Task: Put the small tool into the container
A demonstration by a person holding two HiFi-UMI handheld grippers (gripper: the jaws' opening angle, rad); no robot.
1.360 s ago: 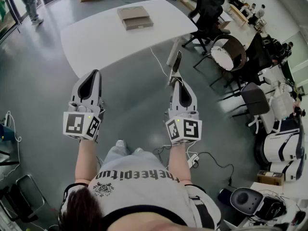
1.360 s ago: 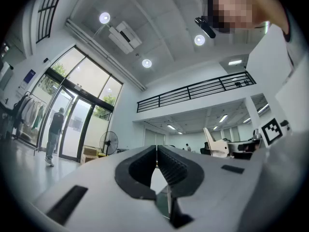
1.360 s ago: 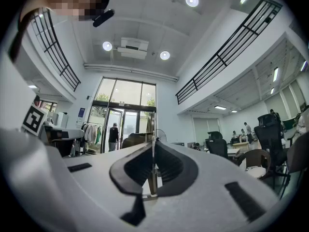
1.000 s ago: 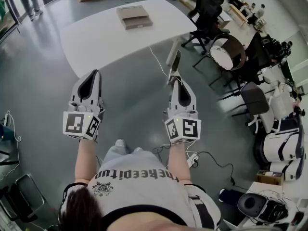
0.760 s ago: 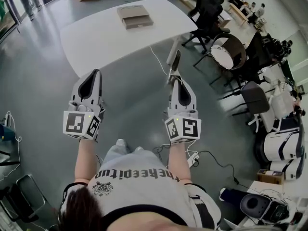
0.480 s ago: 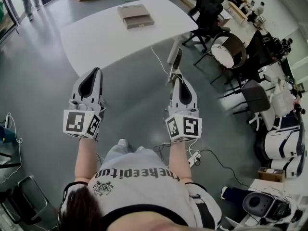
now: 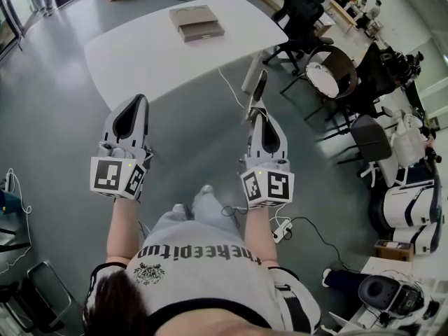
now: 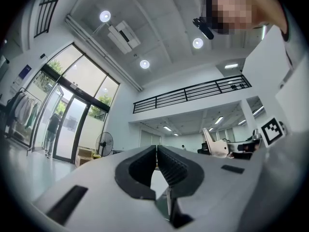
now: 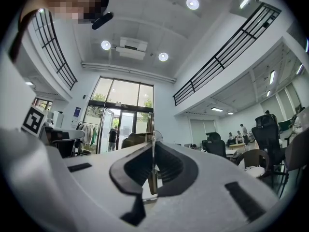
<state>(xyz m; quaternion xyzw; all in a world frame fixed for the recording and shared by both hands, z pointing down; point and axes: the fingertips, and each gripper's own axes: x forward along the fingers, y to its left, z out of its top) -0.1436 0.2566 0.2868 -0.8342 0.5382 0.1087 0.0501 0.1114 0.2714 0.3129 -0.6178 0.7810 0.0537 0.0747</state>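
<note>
Small tool (image 7: 257, 89) clamped in right gripper (image 7: 254, 115); left gripper (image 7: 138, 99) jaws together, empty.
Tool sticks out past the right jaw tips, well apart from the container (image 7: 197, 23) on the white table (image 7: 140, 56). Only the head view shows that gap. Right gripper view shows the pads (image 9: 167, 165) pinching its thin edge.

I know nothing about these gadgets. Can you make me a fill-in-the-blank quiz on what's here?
1. The right gripper is shut on the small ___.
2. The left gripper is shut on ___.
3. The box lies on the table, whose top is ___.

Missing words: tool; nothing; white.
</note>
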